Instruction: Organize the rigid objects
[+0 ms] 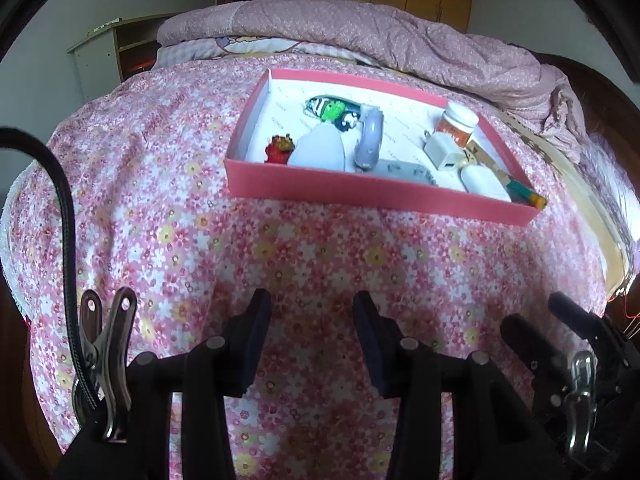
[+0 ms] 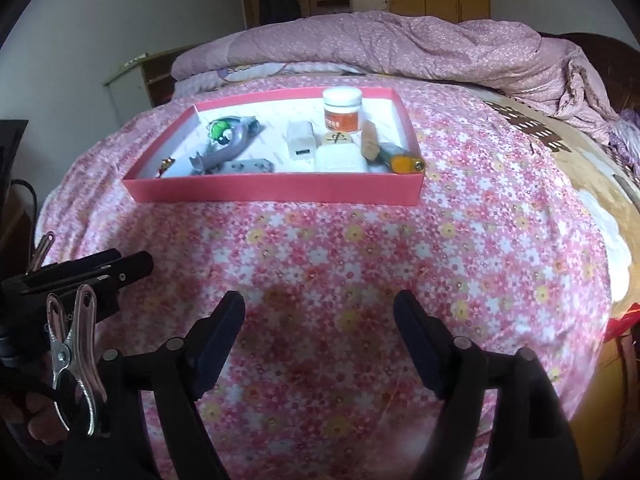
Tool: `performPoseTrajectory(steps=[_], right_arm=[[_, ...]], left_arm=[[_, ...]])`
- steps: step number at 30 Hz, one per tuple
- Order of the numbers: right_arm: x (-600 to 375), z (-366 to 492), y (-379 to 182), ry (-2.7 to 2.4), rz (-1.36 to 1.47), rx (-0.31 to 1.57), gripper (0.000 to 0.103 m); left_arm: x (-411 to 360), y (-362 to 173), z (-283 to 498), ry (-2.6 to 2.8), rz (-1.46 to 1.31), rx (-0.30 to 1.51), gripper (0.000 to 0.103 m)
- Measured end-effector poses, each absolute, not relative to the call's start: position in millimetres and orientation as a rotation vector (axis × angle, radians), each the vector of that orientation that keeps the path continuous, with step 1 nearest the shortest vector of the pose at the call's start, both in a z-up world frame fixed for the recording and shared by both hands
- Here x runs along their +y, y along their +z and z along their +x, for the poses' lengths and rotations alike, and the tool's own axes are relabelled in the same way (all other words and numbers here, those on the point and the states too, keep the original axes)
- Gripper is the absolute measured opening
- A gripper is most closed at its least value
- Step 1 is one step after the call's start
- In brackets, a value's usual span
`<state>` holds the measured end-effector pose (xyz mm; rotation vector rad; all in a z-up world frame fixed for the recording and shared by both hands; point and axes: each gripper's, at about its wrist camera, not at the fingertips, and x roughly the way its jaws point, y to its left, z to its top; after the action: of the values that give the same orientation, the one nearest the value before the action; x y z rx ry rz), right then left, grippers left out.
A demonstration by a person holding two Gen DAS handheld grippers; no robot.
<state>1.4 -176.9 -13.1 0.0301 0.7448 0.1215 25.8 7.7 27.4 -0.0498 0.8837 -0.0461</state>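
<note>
Folded quilt [image 2: 420,48] lies behind the pink box [image 2: 276,190] on the floral bedspread [image 2: 340,260]. Box holds jar [image 2: 343,110], white charger [image 2: 301,145], lighter [image 2: 404,162], grey plastic parts [image 1: 370,140]. Left gripper [image 1: 312,316] and right gripper [image 2: 320,316] hover near, jaws released, empty.

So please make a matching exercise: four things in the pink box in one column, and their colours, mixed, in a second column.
Things:
1. jar lid
2. USB charger
3. lighter
4. box wall

Colours:
A. yellow-orange end, dark green body
B. pink
C. white, above an orange label
D. plain white, with a port facing the camera

Pairs: 1-C, 2-D, 3-A, 4-B

The lighter lies at the box's near right corner in the right wrist view; the jar stands upright near the far wall.
</note>
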Motion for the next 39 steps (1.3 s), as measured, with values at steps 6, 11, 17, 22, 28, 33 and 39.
performPoseTrajectory(steps=[6,11,17,22,28,33,39], right_arm=[[-180.9,5.0,-24.2,0.078,0.058,0.761,0.080],[-177.2,3.6,-26.5,0.066,0.052,0.741,0.083],[-169.9,4.1,-29.4,0.054,0.019,0.729,0.088],[-169.0,3.1,-30.5,0.052,0.015,0.724,0.089],[-168.9,3.1,-30.7,0.052,0.014,0.724,0.090],[-168.7,3.1,-30.8,0.052,0.014,0.724,0.090],[-168.7,3.1,-30.9,0.052,0.013,0.724,0.090]], left_arm=[[1.2,22.9,25.0,-0.053,-0.008,0.860,0.055],[-10.0,18.2,22.3,-0.052,0.051,0.820,0.068],[-9.9,13.6,20.2,-0.044,0.047,0.775,0.075],[-5.9,12.0,21.1,-0.030,0.027,0.776,0.082],[-7.0,11.9,20.8,-0.026,0.032,0.776,0.083],[-6.6,11.9,21.1,-0.026,0.032,0.776,0.084],[-5.1,10.8,21.8,-0.020,0.029,0.777,0.086]])
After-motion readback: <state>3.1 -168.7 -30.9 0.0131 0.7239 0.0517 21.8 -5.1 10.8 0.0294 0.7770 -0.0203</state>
